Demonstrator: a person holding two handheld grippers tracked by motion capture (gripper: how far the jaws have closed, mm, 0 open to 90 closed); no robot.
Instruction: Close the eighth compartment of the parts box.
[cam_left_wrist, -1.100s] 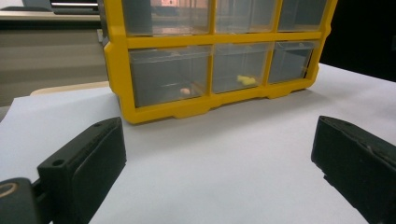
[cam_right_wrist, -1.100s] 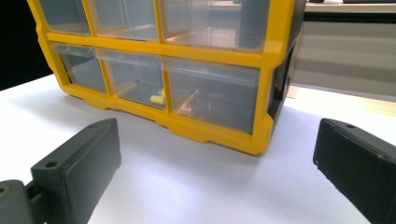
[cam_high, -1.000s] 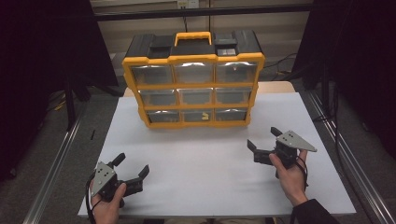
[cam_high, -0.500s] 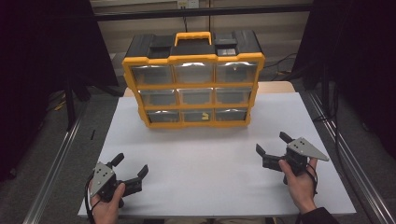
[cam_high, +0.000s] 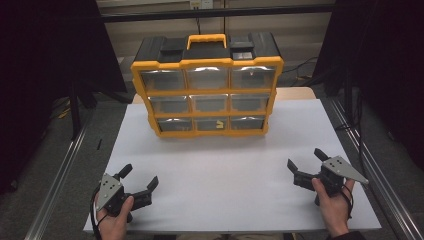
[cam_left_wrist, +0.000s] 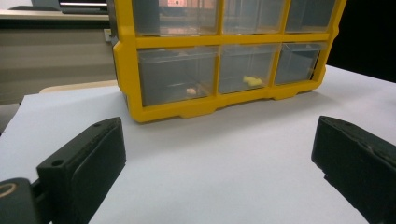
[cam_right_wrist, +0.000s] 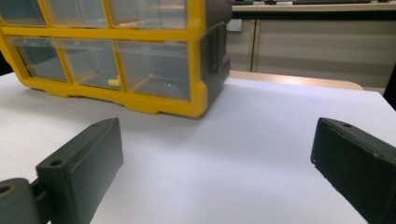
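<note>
A yellow and black drawer organiser (cam_high: 207, 85) stands upright at the back of the white table sheet (cam_high: 225, 165), its clear drawers facing me. A small yellow piece (cam_left_wrist: 252, 80) lies in the bottom middle drawer and a pale piece (cam_left_wrist: 190, 90) in the bottom left one. My left gripper (cam_high: 138, 177) rests open near the front left corner, with nothing between its jaws. My right gripper (cam_high: 306, 160) stands open near the front right edge, also holding nothing. Both point toward the organiser (cam_right_wrist: 116, 56) from well in front of it.
A carry handle (cam_high: 206, 40) tops the organiser. Metal rails (cam_high: 365, 165) run along both sides of the table. A wooden table edge (cam_right_wrist: 299, 80) shows behind the sheet. Dark curtains flank the area.
My right gripper has drawn back toward the front right edge of the sheet and lowered. The left gripper has stayed put.
</note>
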